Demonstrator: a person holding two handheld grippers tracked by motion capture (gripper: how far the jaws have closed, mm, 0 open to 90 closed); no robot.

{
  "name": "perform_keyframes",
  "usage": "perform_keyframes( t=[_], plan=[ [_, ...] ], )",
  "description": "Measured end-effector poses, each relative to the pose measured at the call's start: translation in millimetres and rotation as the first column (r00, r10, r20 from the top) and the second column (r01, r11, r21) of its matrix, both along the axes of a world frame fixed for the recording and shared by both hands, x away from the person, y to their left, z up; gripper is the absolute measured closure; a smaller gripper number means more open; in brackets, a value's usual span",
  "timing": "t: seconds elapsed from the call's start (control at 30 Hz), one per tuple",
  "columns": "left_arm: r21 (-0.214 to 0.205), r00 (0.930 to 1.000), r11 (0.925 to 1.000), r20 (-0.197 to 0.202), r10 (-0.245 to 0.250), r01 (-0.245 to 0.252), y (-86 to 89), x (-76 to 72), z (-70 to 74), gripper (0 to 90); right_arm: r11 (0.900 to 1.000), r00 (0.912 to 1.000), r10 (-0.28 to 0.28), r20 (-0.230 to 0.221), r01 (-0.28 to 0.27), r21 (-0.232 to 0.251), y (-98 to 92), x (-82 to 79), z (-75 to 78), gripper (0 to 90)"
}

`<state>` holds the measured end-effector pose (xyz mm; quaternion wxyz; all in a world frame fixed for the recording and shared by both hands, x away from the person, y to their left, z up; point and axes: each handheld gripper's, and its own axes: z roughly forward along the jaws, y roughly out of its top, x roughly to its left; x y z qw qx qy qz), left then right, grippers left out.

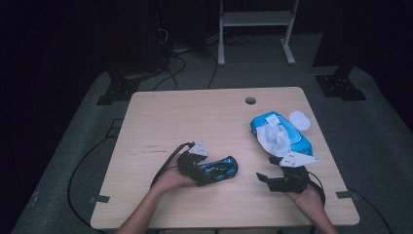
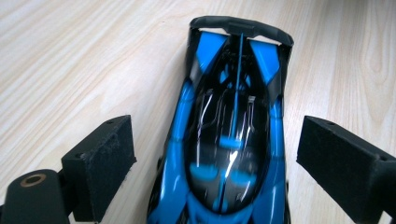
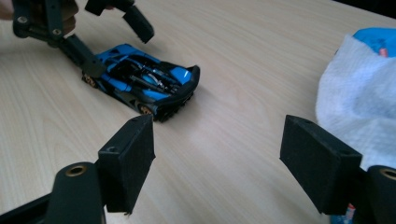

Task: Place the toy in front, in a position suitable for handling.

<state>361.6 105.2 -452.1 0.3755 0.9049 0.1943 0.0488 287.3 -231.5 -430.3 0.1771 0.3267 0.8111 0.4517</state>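
Desk (image 1: 160, 122): light wood-grain top, round cable hole near the far edge.
Wipes pack (image 1: 287, 132): blue soft pack at the desk's right side, one white wipe pulled up from its opening; white round lid (image 1: 299, 120) just beside it.
Toy car (image 2: 231, 135): glossy blue-and-black sports model with a black rear wing, resting on the desk near the front, left of centre.
Left tool (image 2: 215, 158): jaws spread wide, one on each side of the toy car, not touching it.
Right tool (image 3: 217, 163): jaws spread wide, holding nothing, near the wipes pack.

A glossy blue-and-black toy car (image 2: 231, 140) sits on pale wood-grain tabletop (image 1: 195, 117); the blue wipes packet (image 1: 282, 131) shows white tissue.
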Motion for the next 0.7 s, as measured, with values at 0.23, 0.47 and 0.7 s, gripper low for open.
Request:
perform_keyframes(
  t=[0.23, 0.47, 0.7],
  plan=[
    [-0.054, 0.9992, 0.9983, 0.033, 0.024, -0.022, 20.2, -8.2, -0.2, 9.4, 0.9996, 0.9994, -0.028, 0.021, 0.028, 0.008, -6.4, 9.5, 14.1, 24.7],
    [-0.094, 0.998, 0.9948, 0.048, 0.042, -0.038, 33.1, -13.8, -1.1, 9.3, 0.998, 0.9974, -0.063, 0.035, 0.063, 0.0, -14.4, 28.7, 37.0, 22.9],
    [-0.105, 0.9982, 0.9939, 0.047, 0.037, -0.032, 34.0, -18.0, -3.0, 8.6, 0.9963, 0.9953, -0.085, 0.047, 0.085, -0.01, -15.2, 46.7, 53.1, 22.6]
  ],
)
